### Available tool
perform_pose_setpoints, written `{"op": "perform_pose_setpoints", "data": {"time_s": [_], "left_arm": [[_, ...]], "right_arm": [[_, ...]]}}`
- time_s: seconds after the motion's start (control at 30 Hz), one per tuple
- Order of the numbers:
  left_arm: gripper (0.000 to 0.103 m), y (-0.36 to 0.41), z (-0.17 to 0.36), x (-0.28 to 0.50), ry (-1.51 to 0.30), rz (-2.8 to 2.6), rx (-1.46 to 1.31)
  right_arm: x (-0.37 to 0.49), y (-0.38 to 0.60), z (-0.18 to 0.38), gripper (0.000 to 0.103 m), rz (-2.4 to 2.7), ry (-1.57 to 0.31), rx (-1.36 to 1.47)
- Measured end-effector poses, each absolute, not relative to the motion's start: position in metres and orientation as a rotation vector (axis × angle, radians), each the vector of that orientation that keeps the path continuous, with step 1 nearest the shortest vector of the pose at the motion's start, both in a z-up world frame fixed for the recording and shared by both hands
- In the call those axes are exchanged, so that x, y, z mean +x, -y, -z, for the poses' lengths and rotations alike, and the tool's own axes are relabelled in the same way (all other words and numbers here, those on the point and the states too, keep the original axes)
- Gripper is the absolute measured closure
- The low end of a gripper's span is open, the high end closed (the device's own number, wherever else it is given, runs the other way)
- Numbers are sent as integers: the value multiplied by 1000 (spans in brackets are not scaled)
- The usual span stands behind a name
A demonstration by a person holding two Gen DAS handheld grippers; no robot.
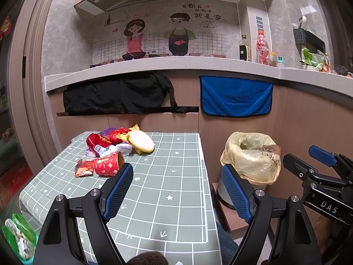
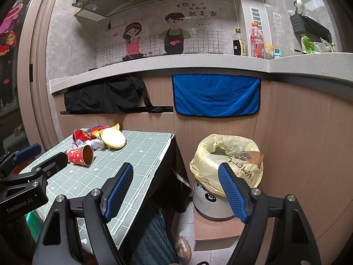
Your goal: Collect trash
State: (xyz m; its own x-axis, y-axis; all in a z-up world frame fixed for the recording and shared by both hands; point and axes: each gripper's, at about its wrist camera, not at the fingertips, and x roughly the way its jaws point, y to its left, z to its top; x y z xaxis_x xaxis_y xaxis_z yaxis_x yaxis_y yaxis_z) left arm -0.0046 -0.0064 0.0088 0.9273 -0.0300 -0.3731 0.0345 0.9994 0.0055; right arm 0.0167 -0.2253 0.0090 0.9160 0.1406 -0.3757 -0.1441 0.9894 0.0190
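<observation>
A heap of trash lies at the table's far left: a tipped red paper cup (image 1: 108, 163) (image 2: 80, 155), a red can (image 1: 97, 141), a torn snack wrapper (image 1: 83, 167), crumpled white paper (image 1: 123, 148) and a round white-and-yellow lid (image 1: 141, 141) (image 2: 113, 141). A small bin lined with a yellow bag (image 1: 251, 156) (image 2: 227, 161) stands on the floor to the table's right. My left gripper (image 1: 176, 172) hangs open over the table, short of the cup, with nothing between its fingers. My right gripper (image 2: 175, 172) is open too, between the table edge and the bin.
The table wears a green grid-patterned cloth (image 1: 167, 190). Behind it runs a counter (image 1: 176, 65) with a black cloth (image 1: 119, 95) and a blue towel (image 1: 236, 96) hung on the cabinet front. The bin sits on a low wooden stool (image 2: 216, 227). Bottles (image 1: 262, 47) stand on the counter.
</observation>
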Motion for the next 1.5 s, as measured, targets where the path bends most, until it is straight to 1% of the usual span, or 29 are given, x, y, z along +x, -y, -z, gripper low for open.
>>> {"op": "perform_pose_setpoints", "data": {"time_s": [1.5], "left_arm": [[20,9,-10,-5,-379,34,9]], "right_arm": [[17,224,-8,26,-147,-389,-3]]}}
